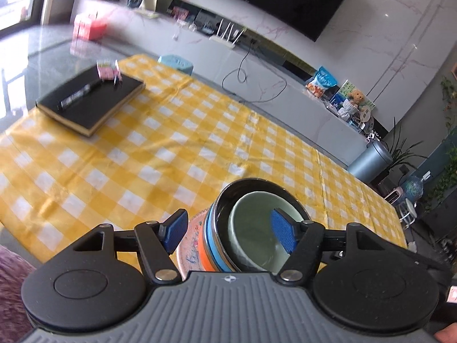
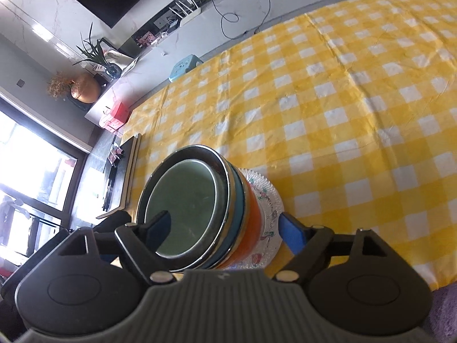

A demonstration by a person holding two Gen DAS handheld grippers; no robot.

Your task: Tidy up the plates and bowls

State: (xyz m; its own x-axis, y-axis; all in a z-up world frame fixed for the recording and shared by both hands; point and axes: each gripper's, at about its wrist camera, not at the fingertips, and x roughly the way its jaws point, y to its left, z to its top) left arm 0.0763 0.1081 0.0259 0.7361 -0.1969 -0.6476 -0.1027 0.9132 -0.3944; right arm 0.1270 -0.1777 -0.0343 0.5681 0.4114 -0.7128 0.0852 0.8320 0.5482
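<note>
Left gripper [image 1: 231, 233] jaws wide, holding nothing; right gripper [image 2: 225, 227] likewise. Between both: bowl stack [image 1: 257, 223], green bowl [image 2: 182, 205] innermost, on patterned plate [image 2: 265, 208], yellow checked cloth [image 1: 171, 143]. Left view only: notebook's [image 1: 91, 100] top with pen [image 1: 80, 95]; right view shows its edge.

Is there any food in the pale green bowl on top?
Empty. The pale green bowl shows only a bare, smooth inside; it sits nested in the metal-rimmed bowl.

Glossy steel bowl [image 2: 182, 197], glazed green bowl [image 2: 182, 205] probably ceramic, on creased cloth [image 1: 160, 154].
</note>
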